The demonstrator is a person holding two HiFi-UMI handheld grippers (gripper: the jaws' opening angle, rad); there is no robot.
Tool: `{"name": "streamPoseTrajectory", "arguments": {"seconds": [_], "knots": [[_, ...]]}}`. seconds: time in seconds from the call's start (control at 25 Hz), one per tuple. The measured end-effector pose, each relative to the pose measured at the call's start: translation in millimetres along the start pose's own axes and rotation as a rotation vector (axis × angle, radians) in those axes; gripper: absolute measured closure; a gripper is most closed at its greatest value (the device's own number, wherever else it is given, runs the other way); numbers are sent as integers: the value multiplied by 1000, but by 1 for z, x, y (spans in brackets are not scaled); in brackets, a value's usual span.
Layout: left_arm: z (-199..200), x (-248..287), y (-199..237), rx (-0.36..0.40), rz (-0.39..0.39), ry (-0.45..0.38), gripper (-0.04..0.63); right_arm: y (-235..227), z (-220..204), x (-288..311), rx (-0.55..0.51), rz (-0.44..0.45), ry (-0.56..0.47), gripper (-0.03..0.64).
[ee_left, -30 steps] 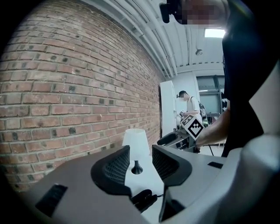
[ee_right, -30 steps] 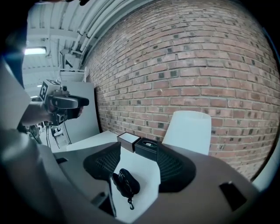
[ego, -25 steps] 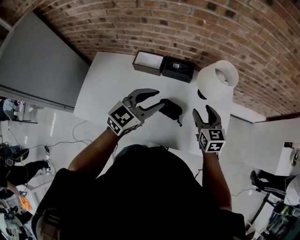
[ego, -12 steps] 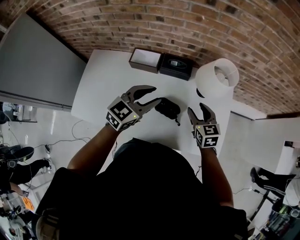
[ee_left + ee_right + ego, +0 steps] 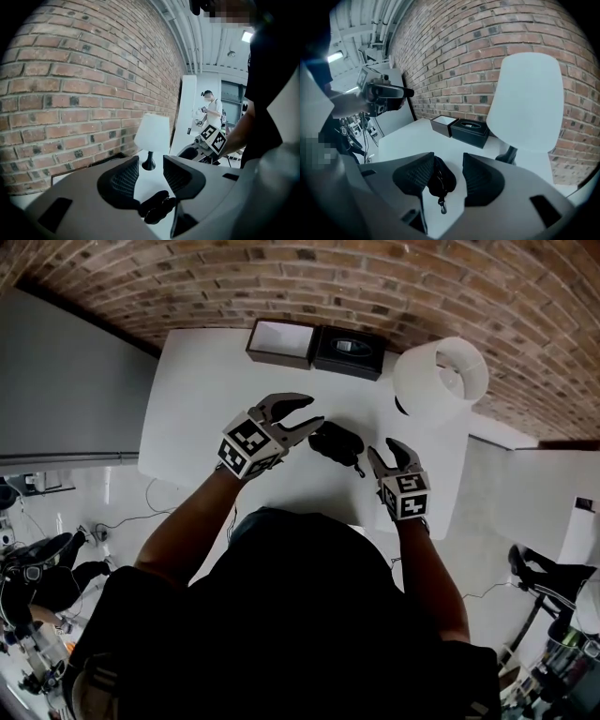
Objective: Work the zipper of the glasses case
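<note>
Left tool (image 5: 315, 411): your jaws stand partly apart with nothing gripped. The glasses case (image 5: 336, 442) lies on the counter (image 5: 206, 399) just ahead of the tips and a little below them. Both pads are off it.

Right tool (image 5: 384, 448): jaws apart, and they have just been closing. The end of the case shows in the gap, close to the left-hand jaw, but neither pad presses on it.

Case: black, rounded and oblong, lying flat between your two tools. The zipper pull (image 5: 442, 209) is a small metal tab on a short dark cord. It trails from the end facing the right tool and rests on the counter just ahead of that tool's tips. Whether the zipper is run shut or open cannot be told.

Surroundings: beyond the right tool and off to its right stands a lamp (image 5: 441, 381) with a white shade and a dark foot, near the case but apart from it. Farther out, past both tools at the counter's far edge, sit an open box (image 5: 279, 341) with a pale lining and a black box (image 5: 349, 351), just beside each other. A brick wall (image 5: 309, 277) rises behind them. Well to the left of the left tool, off the counter, is a grey panel (image 5: 75, 390).
</note>
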State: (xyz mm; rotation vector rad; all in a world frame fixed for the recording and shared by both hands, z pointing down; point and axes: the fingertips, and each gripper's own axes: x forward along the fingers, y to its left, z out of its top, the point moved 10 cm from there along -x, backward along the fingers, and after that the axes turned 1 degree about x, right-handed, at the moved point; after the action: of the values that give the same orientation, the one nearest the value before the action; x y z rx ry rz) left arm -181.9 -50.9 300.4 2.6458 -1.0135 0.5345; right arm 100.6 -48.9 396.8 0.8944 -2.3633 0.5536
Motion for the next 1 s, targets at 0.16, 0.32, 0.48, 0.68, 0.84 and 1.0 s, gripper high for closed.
{"name": "streamPoseTrajectory", "arguments": {"seconds": [0.16, 0.32, 0.48, 0.68, 0.84, 1.0], "knots": [[-15, 20, 13, -14, -27, 50, 416, 5, -18, 19, 18, 35, 53, 423], [-29, 40, 24, -9, -59, 92, 416, 10, -35, 37, 25, 64, 105, 433], [-40, 61, 30, -9, -111, 136, 416, 20, -50, 54, 32, 113, 148, 442], [-58, 84, 37, -4, -158, 205, 416, 33, -68, 68, 8, 146, 210, 451], [-80, 105, 40, -3, -206, 257, 417, 36, -81, 79, -4, 140, 246, 460], [-104, 126, 42, -4, -253, 321, 417, 37, -93, 91, -2, 135, 255, 472]]}}
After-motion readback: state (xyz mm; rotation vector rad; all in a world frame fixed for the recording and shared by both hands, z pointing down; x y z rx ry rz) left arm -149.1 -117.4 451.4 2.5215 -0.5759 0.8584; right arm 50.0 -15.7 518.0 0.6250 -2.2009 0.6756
